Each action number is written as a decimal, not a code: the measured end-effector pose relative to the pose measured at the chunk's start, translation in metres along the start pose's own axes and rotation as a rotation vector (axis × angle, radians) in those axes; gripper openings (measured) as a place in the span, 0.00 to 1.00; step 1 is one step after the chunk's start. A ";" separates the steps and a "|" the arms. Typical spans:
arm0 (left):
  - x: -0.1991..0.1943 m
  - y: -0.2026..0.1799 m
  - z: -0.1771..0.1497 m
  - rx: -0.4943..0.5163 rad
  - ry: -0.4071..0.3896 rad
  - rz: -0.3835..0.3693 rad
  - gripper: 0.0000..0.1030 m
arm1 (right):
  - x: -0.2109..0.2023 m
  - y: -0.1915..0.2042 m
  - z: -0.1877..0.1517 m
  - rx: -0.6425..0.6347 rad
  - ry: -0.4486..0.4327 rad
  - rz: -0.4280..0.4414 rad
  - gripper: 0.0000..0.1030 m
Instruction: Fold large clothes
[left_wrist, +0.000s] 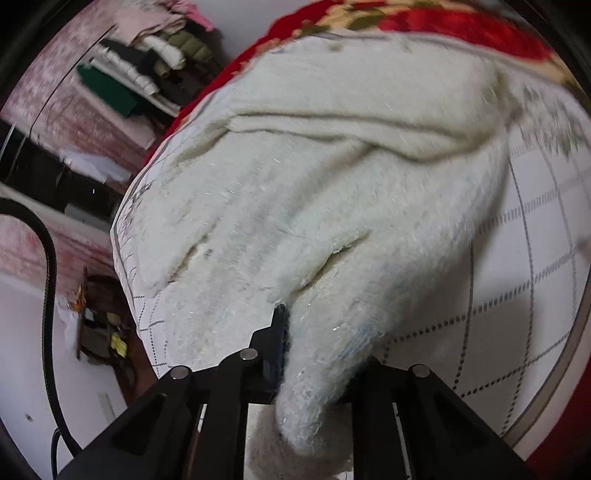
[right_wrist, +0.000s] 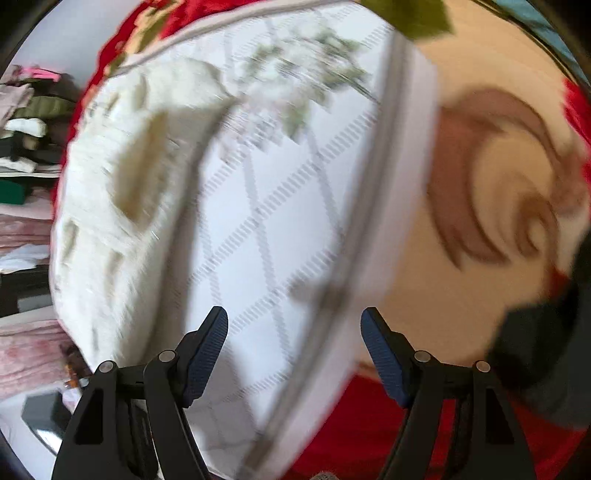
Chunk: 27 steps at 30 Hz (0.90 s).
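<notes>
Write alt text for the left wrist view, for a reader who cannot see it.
The left gripper is shut on a corner of a fluffy white garment, which lies spread over a white quilted cover with a grey grid pattern. A red floral blanket edges the top, and stacked folded clothes sit at upper left.

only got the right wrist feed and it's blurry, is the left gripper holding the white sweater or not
Observer: Yes. In the left wrist view the left gripper is shut on a bunched edge of the white sweater, which drapes down between its fingers.
Operator: is the rest of it lifted too
Observer: No, most of it lies spread and creased on the white quilted cover.
Operator: anything beside the bed on that side
Observer: A stack of folded clothes sits beyond the bed's far left corner.
Operator: and my gripper
Observer: The right gripper is open, holding nothing.
</notes>
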<state>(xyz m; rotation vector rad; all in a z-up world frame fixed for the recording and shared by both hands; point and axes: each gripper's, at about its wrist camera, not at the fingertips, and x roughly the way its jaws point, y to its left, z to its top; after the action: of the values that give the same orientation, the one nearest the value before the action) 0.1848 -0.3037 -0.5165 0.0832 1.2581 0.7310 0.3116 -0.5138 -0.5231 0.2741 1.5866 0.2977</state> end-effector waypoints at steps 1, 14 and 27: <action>-0.004 0.006 0.003 -0.024 -0.001 -0.001 0.10 | 0.000 0.006 0.007 -0.007 -0.005 0.023 0.74; 0.012 0.061 0.046 -0.299 0.125 -0.089 0.09 | 0.063 0.080 0.082 0.148 0.083 0.476 0.92; 0.023 0.125 0.074 -0.222 0.169 -0.353 0.09 | 0.054 0.180 0.106 0.202 0.005 0.453 0.27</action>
<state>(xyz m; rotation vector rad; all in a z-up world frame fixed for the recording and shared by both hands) 0.1959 -0.1707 -0.4558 -0.3811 1.2995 0.5731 0.4137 -0.3238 -0.5126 0.7945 1.5491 0.4866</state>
